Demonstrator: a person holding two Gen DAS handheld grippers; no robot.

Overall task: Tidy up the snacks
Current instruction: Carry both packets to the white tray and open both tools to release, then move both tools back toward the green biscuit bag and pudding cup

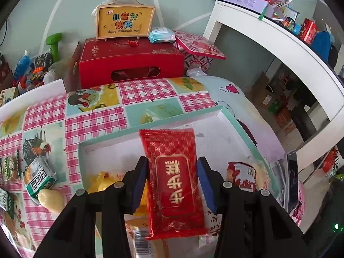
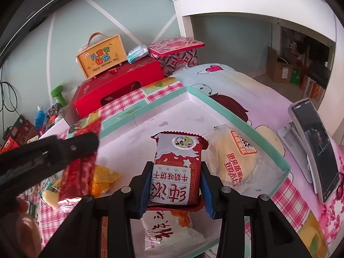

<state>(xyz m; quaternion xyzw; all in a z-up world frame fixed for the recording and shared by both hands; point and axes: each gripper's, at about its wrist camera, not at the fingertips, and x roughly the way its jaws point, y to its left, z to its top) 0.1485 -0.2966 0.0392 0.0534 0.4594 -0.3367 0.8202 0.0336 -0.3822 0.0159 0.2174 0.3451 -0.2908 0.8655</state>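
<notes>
A shallow white tray with a mint-green rim (image 1: pixel 225 112) (image 2: pixel 215 101) lies on the table. My left gripper (image 1: pixel 172 172) is shut on a red snack packet with gold characters (image 1: pixel 174 178) and holds it over the tray; the packet also shows in the right wrist view (image 2: pixel 79 169). My right gripper (image 2: pixel 175 178) is shut on a red-and-white milk biscuit packet (image 2: pixel 177 167) over the tray. In the tray lie a round bun in clear wrap (image 2: pixel 232 157), a white snack bag (image 2: pixel 165 230) and a yellow packet (image 2: pixel 103 178).
More snacks (image 1: pixel 38 176) lie on the checked cloth left of the tray. A red gift box (image 1: pixel 131 64) with a yellow case (image 1: pixel 125 21) stands behind. A phone on a stand (image 2: pixel 316 157) is at the right. A white shelf (image 1: pixel 268 32) rises behind right.
</notes>
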